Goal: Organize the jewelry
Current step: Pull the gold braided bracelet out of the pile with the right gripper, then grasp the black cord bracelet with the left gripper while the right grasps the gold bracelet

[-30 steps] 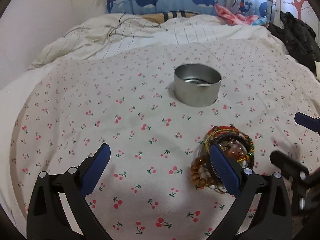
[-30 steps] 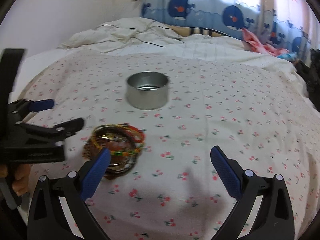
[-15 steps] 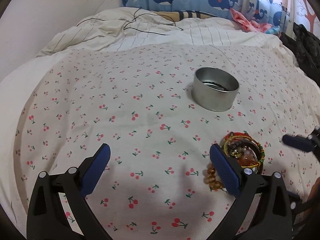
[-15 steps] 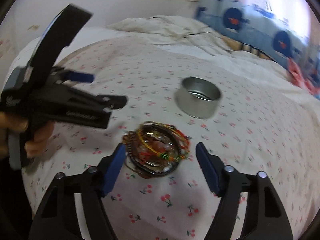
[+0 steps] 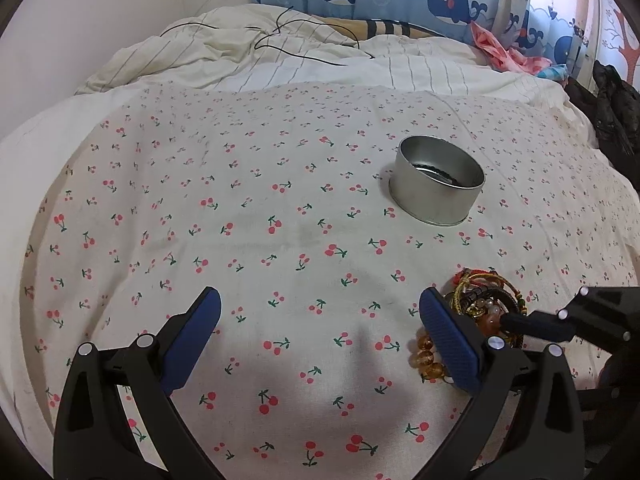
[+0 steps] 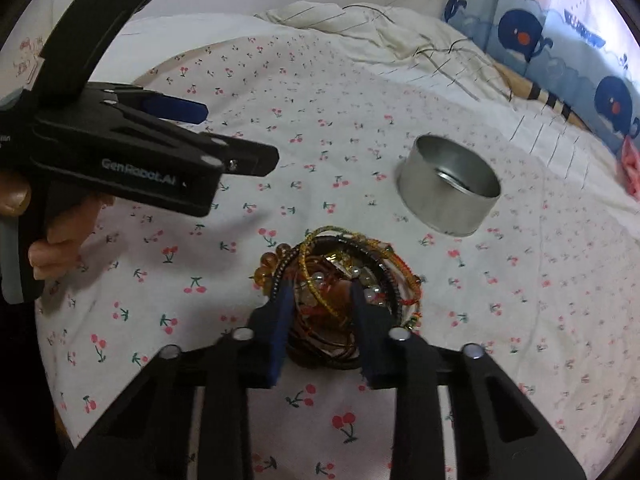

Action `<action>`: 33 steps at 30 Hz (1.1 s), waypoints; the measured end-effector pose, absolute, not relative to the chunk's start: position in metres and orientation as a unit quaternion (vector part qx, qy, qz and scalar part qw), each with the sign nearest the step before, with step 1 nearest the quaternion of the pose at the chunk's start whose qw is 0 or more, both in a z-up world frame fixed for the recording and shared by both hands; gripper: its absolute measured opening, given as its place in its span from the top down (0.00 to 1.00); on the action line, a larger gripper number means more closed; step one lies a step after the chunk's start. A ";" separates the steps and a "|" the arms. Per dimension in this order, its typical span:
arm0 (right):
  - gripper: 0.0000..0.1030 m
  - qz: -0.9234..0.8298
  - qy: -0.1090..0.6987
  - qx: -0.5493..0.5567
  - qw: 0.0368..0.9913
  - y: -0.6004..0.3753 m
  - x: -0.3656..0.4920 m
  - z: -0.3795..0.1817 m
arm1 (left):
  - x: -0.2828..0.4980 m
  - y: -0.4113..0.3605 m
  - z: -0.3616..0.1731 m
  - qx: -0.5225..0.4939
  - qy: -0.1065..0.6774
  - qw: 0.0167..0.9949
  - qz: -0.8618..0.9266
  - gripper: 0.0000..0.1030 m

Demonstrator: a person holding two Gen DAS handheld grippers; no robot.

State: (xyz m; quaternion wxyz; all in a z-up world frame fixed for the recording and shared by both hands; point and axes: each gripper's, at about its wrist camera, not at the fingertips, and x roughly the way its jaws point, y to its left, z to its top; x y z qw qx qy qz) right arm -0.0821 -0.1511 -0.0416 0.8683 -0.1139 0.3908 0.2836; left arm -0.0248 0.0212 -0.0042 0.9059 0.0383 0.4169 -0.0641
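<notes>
Two tool pads (image 6: 282,312) amid bracelets (image 6: 340,272)

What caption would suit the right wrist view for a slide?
Right gripper closing around a pile of bracelets on the cherry-print sheet, near a round metal tin.

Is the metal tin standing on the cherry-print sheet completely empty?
No. In the left wrist view the round metal tin already has a dark beaded strand lying along the far inside of its bottom.
</notes>
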 end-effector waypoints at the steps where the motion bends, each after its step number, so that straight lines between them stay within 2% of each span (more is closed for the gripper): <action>1: 0.81 0.285 0.391 -0.112 0.868 -0.151 -0.083 -0.042 | -0.025 0.022 -0.004 0.037 0.417 0.906 -0.064 0.07; 3: 0.93 0.284 0.387 -0.105 0.871 -0.153 -0.083 -0.039 | -0.024 0.022 -0.004 0.034 0.418 0.906 -0.065 0.07; 5: 0.95 0.280 0.386 -0.092 0.874 -0.158 -0.083 -0.037 | -0.024 0.022 -0.005 0.033 0.419 0.905 -0.067 0.07; 13: 0.96 0.254 0.354 -0.029 0.899 -0.187 -0.078 -0.014 | -0.022 0.020 -0.007 0.032 0.424 0.902 -0.070 0.07; 21: 0.96 0.195 0.305 -0.013 0.932 -0.220 -0.082 0.013 | -0.028 0.005 -0.012 0.051 0.427 0.896 -0.109 0.07; 24: 0.96 0.183 0.316 -0.017 0.931 -0.226 -0.078 0.011 | -0.029 -0.004 -0.015 0.058 0.432 0.890 -0.132 0.07; 26: 0.95 0.183 0.356 -0.003 0.917 -0.231 -0.069 0.001 | -0.031 -0.011 -0.016 0.064 0.432 0.887 -0.150 0.07; 28: 0.84 0.154 0.375 0.001 0.914 -0.241 -0.065 -0.008 | -0.033 -0.017 -0.017 0.065 0.432 0.882 -0.175 0.07; 30: 0.34 0.134 0.385 0.020 0.913 -0.255 -0.065 -0.012 | -0.035 -0.023 -0.018 0.063 0.432 0.877 -0.201 0.07; 33: 0.33 0.105 0.401 0.038 0.909 -0.268 -0.064 -0.020 | -0.036 -0.031 -0.019 0.056 0.429 0.871 -0.233 0.07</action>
